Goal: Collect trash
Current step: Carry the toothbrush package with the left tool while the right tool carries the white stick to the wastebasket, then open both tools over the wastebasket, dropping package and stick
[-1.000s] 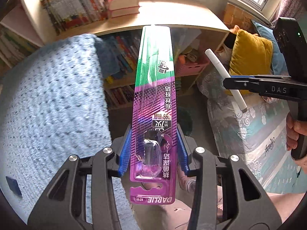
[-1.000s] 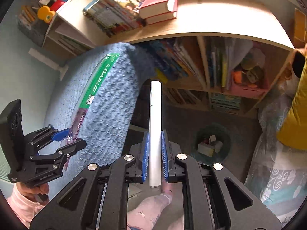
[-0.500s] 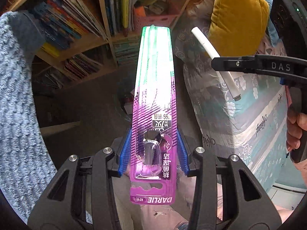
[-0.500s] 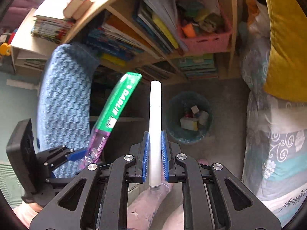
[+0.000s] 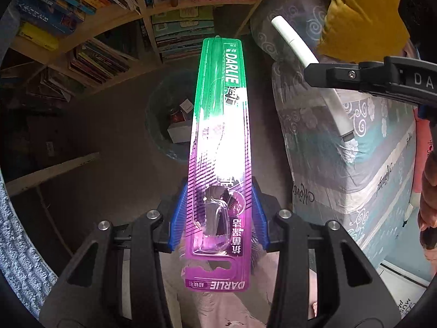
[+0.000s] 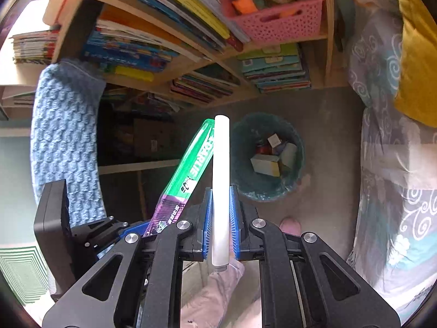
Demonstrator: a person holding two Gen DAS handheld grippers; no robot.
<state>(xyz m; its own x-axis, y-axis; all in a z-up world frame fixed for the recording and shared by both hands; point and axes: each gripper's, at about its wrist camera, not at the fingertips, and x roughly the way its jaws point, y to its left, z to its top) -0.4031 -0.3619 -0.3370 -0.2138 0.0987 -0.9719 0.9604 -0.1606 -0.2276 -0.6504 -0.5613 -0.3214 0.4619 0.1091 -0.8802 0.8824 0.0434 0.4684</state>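
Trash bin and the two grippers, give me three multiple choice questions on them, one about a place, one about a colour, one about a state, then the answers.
1. Where does the trash bin stand?
A. on the floor in front of the bookshelf
B. on the bed
C. on the top shelf

2. Which colours does the toothbrush package in the left gripper show?
A. red and yellow
B. green and purple
C. black and white

3. What state is the right gripper in?
A. open and empty
B. shut on the white marker
C. shut on a book

Answers: 1 A, the bin sits on the grey floor below the shelves. 2 B, green at the far end, purple at the near end. 3 B, both blue pads press on the marker's sides.
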